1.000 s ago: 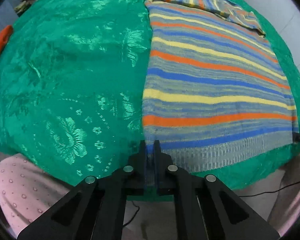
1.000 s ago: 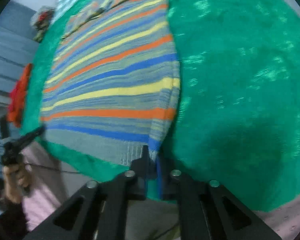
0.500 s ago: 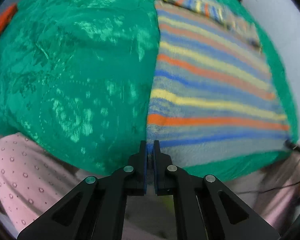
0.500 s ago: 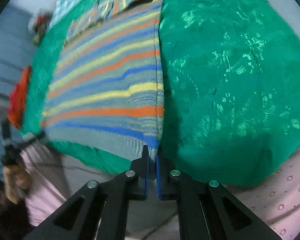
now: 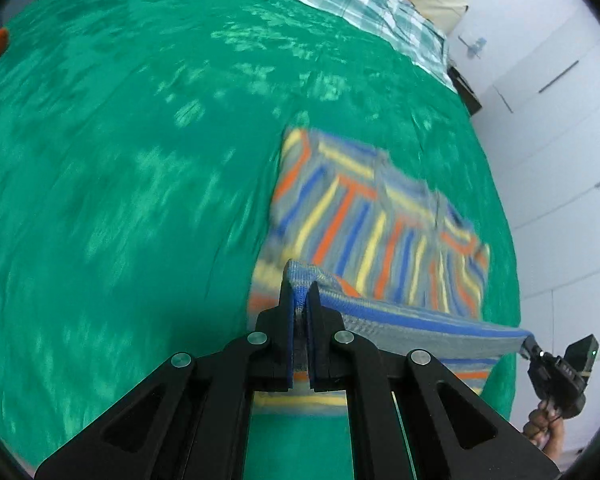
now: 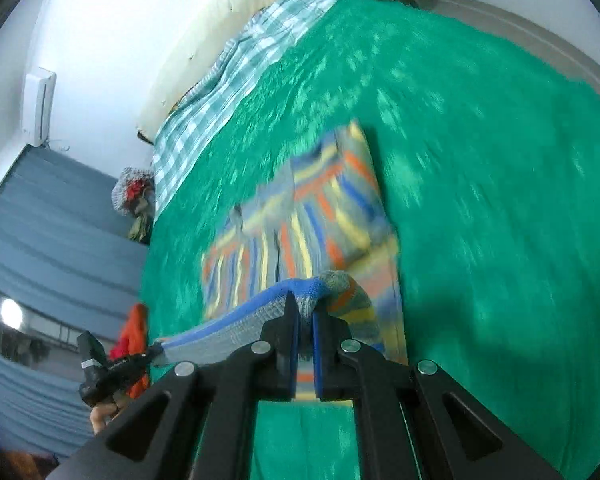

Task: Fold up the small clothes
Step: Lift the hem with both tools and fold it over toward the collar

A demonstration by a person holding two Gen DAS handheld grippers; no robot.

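Observation:
A striped sweater (image 5: pixel 380 216) in grey, blue, orange and yellow lies on a green bedspread (image 5: pixel 120 160). My left gripper (image 5: pixel 300 292) is shut on one corner of its ribbed hem. My right gripper (image 6: pixel 306 304) is shut on the other hem corner; it also shows at the far right of the left wrist view (image 5: pixel 528 346). The hem (image 5: pixel 420 324) is lifted and stretched taut between both grippers, above the rest of the sweater (image 6: pixel 300 220), whose far part lies flat with sleeves folded in. The left gripper shows at the left of the right wrist view (image 6: pixel 156 350).
A checked sheet (image 5: pixel 360 4) and a cream pillow (image 6: pixel 220 28) lie at the bed's head. An orange garment (image 6: pixel 134 332) sits at the bed's left edge, other clothes (image 6: pixel 134 196) beyond it. White cupboards (image 5: pixel 560 120) stand to the right.
Both grippers have lifted the hem off the bed and carried it forward over the sweater. The views now look along the bed toward the pillow.

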